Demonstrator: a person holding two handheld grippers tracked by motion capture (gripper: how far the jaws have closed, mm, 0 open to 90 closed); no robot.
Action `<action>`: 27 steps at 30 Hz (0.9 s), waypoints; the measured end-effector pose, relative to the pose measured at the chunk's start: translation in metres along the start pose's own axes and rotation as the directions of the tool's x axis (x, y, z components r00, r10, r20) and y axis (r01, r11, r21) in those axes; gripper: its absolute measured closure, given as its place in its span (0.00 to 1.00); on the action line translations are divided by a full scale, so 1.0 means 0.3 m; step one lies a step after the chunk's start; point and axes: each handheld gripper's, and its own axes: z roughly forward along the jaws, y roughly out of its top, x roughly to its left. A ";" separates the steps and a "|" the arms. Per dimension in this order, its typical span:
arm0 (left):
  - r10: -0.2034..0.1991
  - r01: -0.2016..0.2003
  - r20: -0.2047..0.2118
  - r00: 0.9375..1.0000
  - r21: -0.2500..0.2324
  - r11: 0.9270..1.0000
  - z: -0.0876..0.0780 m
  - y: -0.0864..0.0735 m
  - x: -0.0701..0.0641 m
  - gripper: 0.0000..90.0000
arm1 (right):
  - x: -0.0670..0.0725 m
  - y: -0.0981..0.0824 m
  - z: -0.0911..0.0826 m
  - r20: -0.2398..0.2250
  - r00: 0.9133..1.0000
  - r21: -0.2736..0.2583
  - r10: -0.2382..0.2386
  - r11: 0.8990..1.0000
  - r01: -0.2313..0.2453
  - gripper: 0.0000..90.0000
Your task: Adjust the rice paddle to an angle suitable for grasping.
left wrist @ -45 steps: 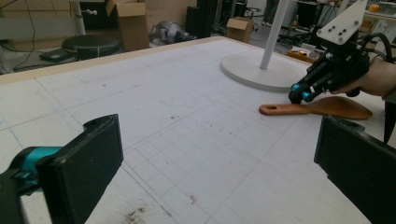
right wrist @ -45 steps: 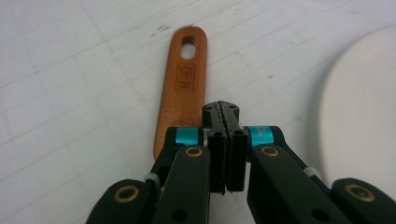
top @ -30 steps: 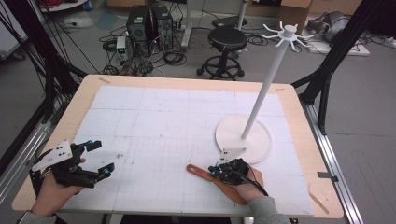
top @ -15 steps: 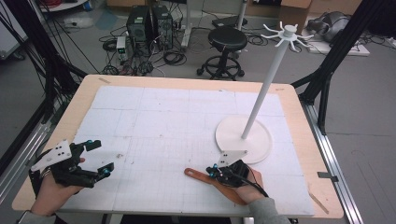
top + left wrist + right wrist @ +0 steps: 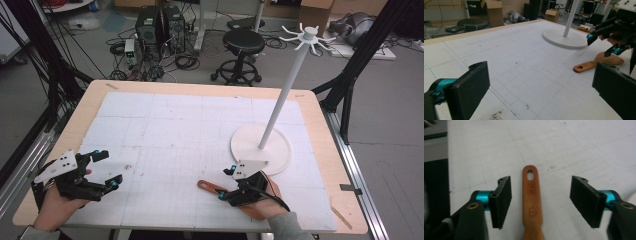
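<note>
At the near edge of the desk (image 5: 90, 107), we see the right claw (image 5: 540, 201) with its jaws just opened since a second ago: then they were clamped on the wooden spoon (image 5: 212, 187), and now they stand wide apart, either side of the handle, with the pads clear of the wood. The right claw also sits a little higher than before. The left claw (image 5: 105, 170) has not shifted; we find it at the near left corner, jaws wide with nothing between them.

The spoon lies flat on the white gridded mat (image 5: 170, 135), just in front of the person's right hand (image 5: 262, 207). In the right gripper view its handle (image 5: 531, 195) runs straight up between the two pads, warm orange-brown, with an oval hanging hole at the tip and stamped marks below. From the left gripper view we make out the rounded bowl (image 5: 610, 59) lying under the right claw.

Beyond the spoon, just behind the right claw, stands a white rack (image 5: 285, 95) on a round base (image 5: 277, 150), its tall pole tilted in the high view and topped by a ring of hooks. Nothing lies between claw and spoon. On the floor past the desk, we note a black stool (image 5: 243, 42), computer towers (image 5: 160, 25) and loose cables.
</note>
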 end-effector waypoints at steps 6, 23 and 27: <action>-0.001 0.001 0.005 1.000 0.003 1.000 0.002 0.000 -0.001 0.02 | 0.020 0.020 0.011 0.063 0.998 0.043 -0.005 0.999 0.002 0.05; 0.001 -0.001 -0.005 1.000 0.015 1.000 -0.008 -0.008 -0.015 0.02 | -0.007 0.052 0.001 -0.054 0.998 0.179 -0.022 0.983 0.031 0.03; 0.004 -0.004 -0.010 1.000 0.014 1.000 -0.018 -0.009 -0.019 0.02 | -0.013 0.055 0.012 -0.065 0.998 0.194 -0.028 0.980 0.040 0.06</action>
